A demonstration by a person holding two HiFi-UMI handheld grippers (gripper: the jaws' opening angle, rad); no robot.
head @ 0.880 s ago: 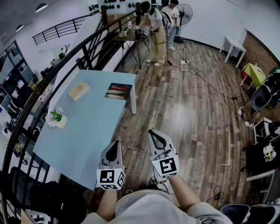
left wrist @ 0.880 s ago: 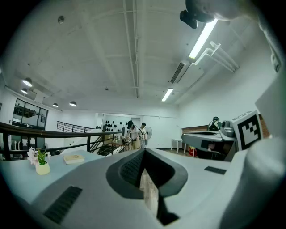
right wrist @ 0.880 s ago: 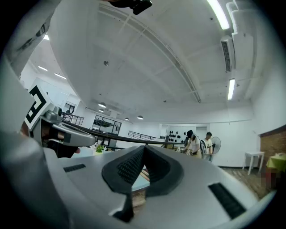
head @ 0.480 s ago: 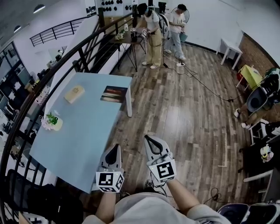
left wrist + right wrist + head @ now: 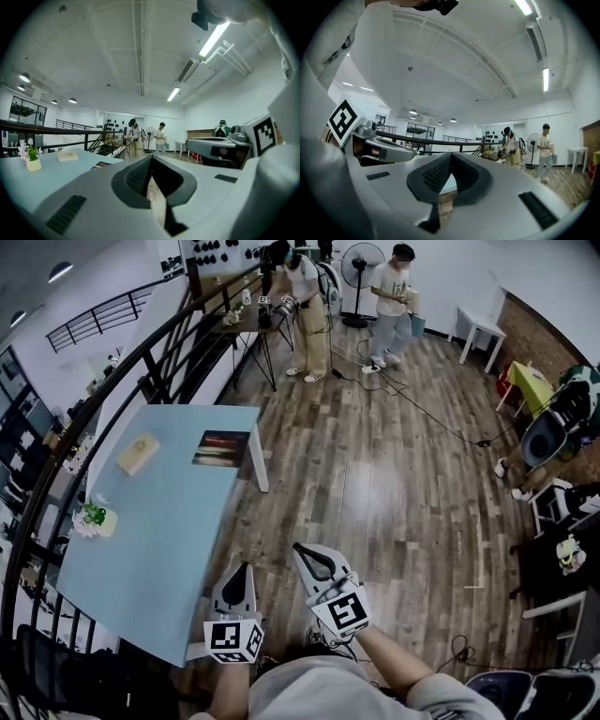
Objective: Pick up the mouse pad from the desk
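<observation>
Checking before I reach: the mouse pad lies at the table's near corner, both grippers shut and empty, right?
No. The mouse pad lies at the table's far corner, as the head view shows; the left gripper and right gripper are shut and empty.

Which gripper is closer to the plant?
Left. The left gripper is just beside the table's right edge, with the plant ahead and to its left. The right gripper is farther right, over the floor.
</observation>
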